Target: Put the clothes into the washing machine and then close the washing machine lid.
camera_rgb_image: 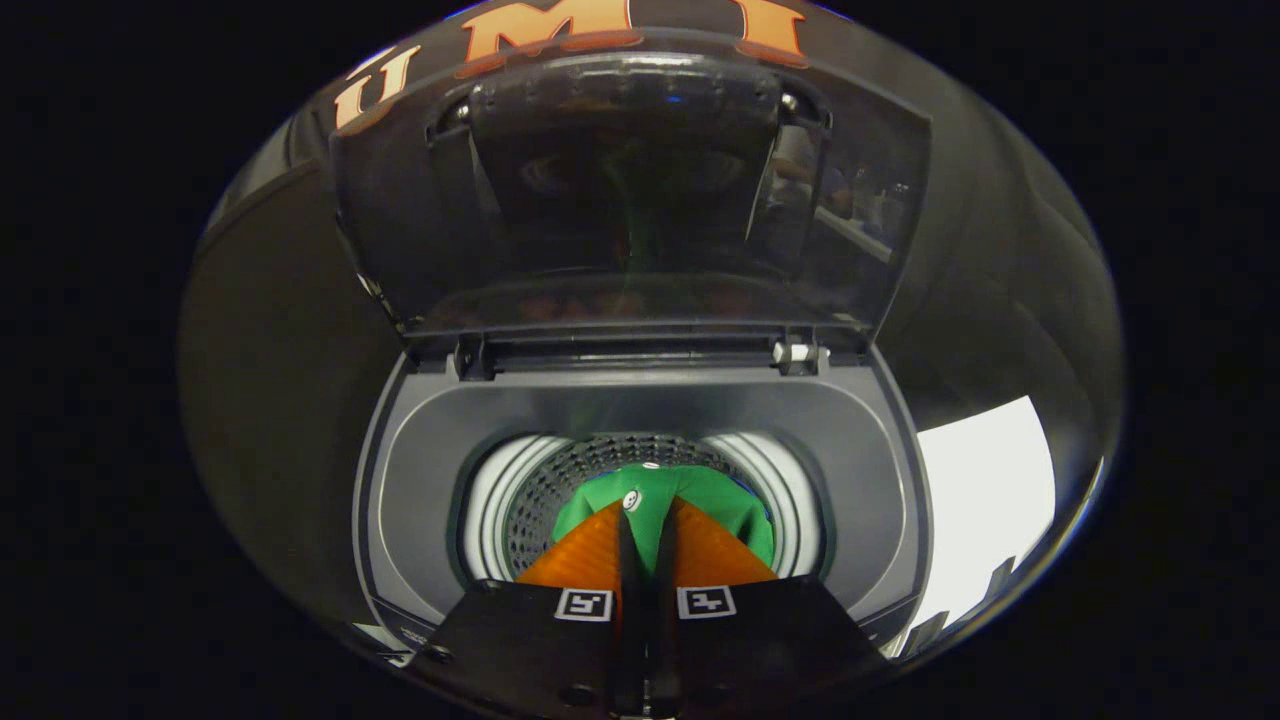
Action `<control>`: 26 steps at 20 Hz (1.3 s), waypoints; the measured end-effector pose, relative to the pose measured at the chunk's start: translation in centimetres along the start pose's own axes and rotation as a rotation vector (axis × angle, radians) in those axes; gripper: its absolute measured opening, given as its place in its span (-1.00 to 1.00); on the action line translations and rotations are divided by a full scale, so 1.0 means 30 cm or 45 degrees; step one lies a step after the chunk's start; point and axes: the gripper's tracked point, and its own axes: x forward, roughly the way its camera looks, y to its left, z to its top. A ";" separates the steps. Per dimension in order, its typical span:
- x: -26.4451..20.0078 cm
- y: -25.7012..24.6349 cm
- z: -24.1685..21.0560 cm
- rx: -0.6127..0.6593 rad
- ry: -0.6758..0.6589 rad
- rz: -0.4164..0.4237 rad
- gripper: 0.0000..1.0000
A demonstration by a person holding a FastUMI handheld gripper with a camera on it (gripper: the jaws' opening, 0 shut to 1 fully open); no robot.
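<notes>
The claw (pixel 648 515) is clamped on a green garment (pixel 720 510), hanging over the drum (pixel 520 500) under the raised lid (pixel 620 200). Best lower it well inside the drum before letting go, so no cloth drapes over the rim.

I look down along the gripper (pixel 648 520) into the open top of a washing machine (pixel 420 480). My two fingers sit close together and pinch a fold of a green garment (pixel 720 500), which bunches just ahead of them and hangs over the mouth of the drum (pixel 560 480). The perforated drum wall shows behind the cloth, ringed by a pale collar. Beyond it the dark, glossy lid (pixel 630 200) stands raised on its rear hinge (pixel 797 352), tilted back towards the booth wall.
</notes>
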 end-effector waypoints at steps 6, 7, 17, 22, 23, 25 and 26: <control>0.021 0.005 -0.067 0.030 0.061 -0.010 -0.55; 0.011 -0.001 -0.070 0.034 0.068 -0.013 -0.46; -0.281 -0.021 0.238 0.033 -0.202 -0.029 1.00; -0.433 -0.007 0.453 0.038 -0.347 -0.011 0.95; -0.460 -0.003 0.499 0.037 -0.374 -0.008 0.95; -0.498 0.016 0.586 0.028 -0.431 0.008 0.95; -0.511 0.024 0.633 0.024 -0.457 0.017 0.95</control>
